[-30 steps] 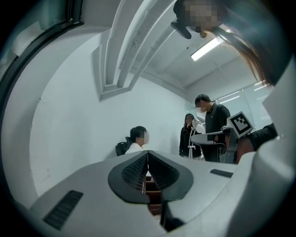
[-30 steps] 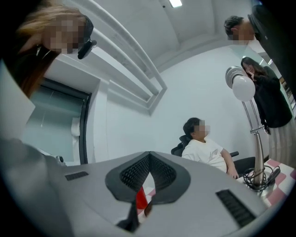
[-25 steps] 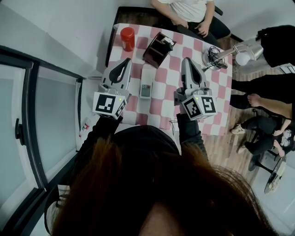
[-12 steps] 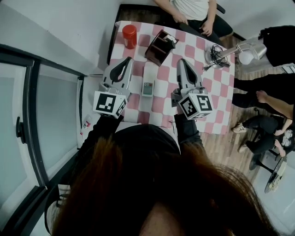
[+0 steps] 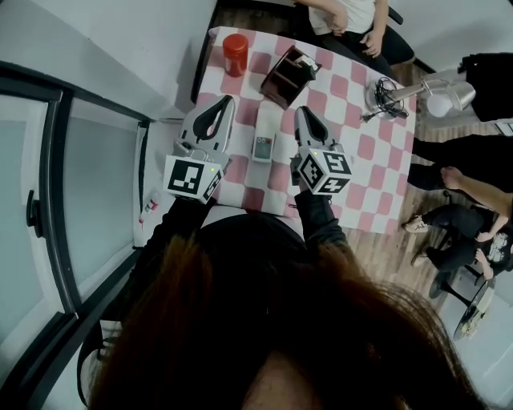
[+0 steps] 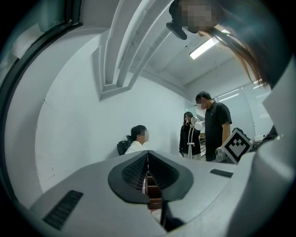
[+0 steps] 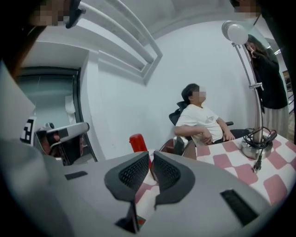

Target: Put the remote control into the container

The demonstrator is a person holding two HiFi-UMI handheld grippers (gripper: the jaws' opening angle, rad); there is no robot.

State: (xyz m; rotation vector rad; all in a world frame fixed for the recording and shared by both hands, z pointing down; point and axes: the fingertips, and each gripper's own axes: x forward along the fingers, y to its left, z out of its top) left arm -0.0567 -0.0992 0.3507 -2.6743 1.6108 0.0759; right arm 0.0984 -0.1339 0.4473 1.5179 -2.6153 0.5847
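Note:
The remote control, small and grey with coloured buttons, lies flat on the checked tablecloth between my two grippers. The container, a dark brown box with compartments, stands beyond it toward the table's far side; the same container shows just behind the right jaws. My left gripper is left of the remote, level, its pads pressed together with nothing held. My right gripper is close to the remote's right side, tilted slightly down, shut and empty.
A red can stands at the table's far left corner. A desk lamp with a coiled cable is at the far right. A seated person is behind the table, others stand to the right. A wall and window are at the left.
My right gripper has dropped and come leftward, nearer the remote, still shut. The left gripper has stayed where it was. The remote has not moved.

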